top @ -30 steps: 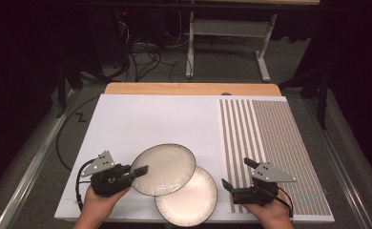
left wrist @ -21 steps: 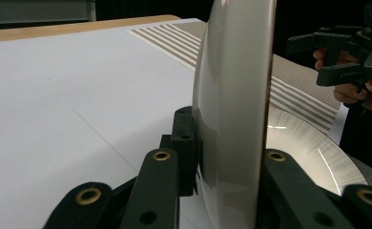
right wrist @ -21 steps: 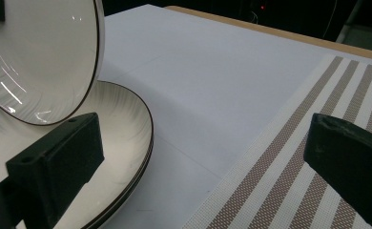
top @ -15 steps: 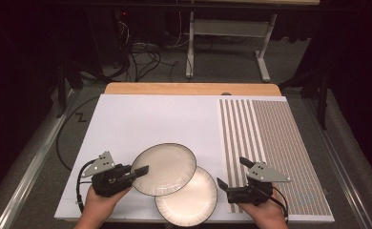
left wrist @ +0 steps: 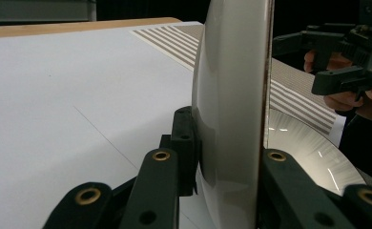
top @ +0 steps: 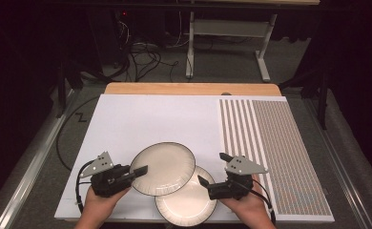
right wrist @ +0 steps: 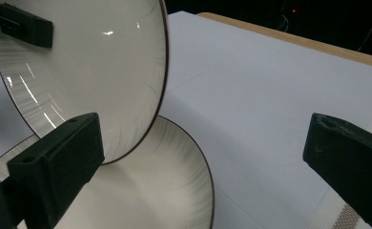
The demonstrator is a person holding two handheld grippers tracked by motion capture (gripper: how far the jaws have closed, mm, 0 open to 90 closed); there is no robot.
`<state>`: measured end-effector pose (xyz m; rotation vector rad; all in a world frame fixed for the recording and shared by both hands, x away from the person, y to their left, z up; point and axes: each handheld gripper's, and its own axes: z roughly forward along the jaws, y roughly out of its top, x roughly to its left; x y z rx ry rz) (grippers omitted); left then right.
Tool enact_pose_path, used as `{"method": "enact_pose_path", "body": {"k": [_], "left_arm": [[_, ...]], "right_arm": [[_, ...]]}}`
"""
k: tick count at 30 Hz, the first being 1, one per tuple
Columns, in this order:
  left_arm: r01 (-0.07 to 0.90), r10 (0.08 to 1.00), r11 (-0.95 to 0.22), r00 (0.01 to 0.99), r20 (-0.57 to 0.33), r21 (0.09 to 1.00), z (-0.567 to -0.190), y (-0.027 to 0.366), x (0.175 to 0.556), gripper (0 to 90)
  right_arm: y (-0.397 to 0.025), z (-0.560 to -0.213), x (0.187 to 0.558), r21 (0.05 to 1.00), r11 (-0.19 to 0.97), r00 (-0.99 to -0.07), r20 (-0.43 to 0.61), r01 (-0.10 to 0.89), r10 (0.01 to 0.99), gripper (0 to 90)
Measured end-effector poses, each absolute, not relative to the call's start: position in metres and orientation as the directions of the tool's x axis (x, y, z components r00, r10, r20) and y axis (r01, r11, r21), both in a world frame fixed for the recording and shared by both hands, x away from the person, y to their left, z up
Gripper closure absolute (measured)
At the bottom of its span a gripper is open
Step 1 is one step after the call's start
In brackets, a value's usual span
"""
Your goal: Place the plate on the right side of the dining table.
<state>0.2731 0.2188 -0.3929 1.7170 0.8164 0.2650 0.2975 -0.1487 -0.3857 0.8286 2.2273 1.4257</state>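
Between your left gripper's [top: 135, 172] two black jaws sits the near rim of the upper plate [top: 164, 168], and the jaws are closed down on it: in the left gripper view the plate [left wrist: 232, 109] stands edge-on, one jaw pressed to its pale face and the other against its dark-lined back. From that tool the plate reaches away toward your right hand, lifted off the white table cover [top: 141, 119] and overlapping the lower plate [top: 186, 202], which lies flat just beyond and below it. Whether the two plates touch where they overlap is hard to say from these angles; the right gripper view suggests a thin gap.

Your right gripper [top: 204, 181] is spread wide and holds nothing. In its own view the two foam-padded jaws stand far apart at the bottom corners, with bare white cover between them. Ahead of that tool and to its left hangs the raised plate [right wrist: 88, 71], tilted, its ribbed inner face turned your way; your left gripper's jaw tip shows on its far rim at the upper left. Directly under the raised plate, just in front of your left-hand jaw, lies the lower plate [right wrist: 150, 191]. The striped mat [top: 265, 152] lies on the far side of your right hand from the plates.
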Motion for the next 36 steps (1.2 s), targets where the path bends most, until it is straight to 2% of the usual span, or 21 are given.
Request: {"method": "enact_pose_path", "body": {"k": [7, 21, 24, 32, 36], "left_arm": [[0.377, 0.641, -0.102, 0.733, -0.229, 0.921, -0.393, 0.219, 0.273, 76.4], [0.371, 0.643, -0.102, 0.732, -0.224, 0.923, -0.393, 0.219, 0.272, 76.4], [0.373, 0.643, -0.098, 0.732, -0.228, 0.923, -0.394, 0.220, 0.272, 76.4], [0.376, 0.643, -0.092, 0.729, -0.233, 0.922, -0.395, 0.220, 0.272, 76.3], [0.374, 0.643, -0.093, 0.730, -0.231, 0.923, -0.395, 0.220, 0.272, 76.3]], "right_arm": [[-0.130, -0.382, 0.306, 0.909, 0.320, -0.782, 0.011, 0.268, 0.623, 4.7], [-0.104, -0.382, 0.315, 0.905, 0.320, -0.812, 0.046, 0.280, 0.581, 18.1], [-0.102, -0.384, 0.314, 0.906, 0.321, -0.818, 0.047, 0.276, 0.573, 24.0], [-0.103, -0.393, 0.313, 0.894, 0.324, -0.822, 0.080, 0.310, 0.564, 47.1], [-0.105, -0.395, 0.315, 0.891, 0.314, -0.820, 0.105, 0.329, 0.563, 53.7]]}}
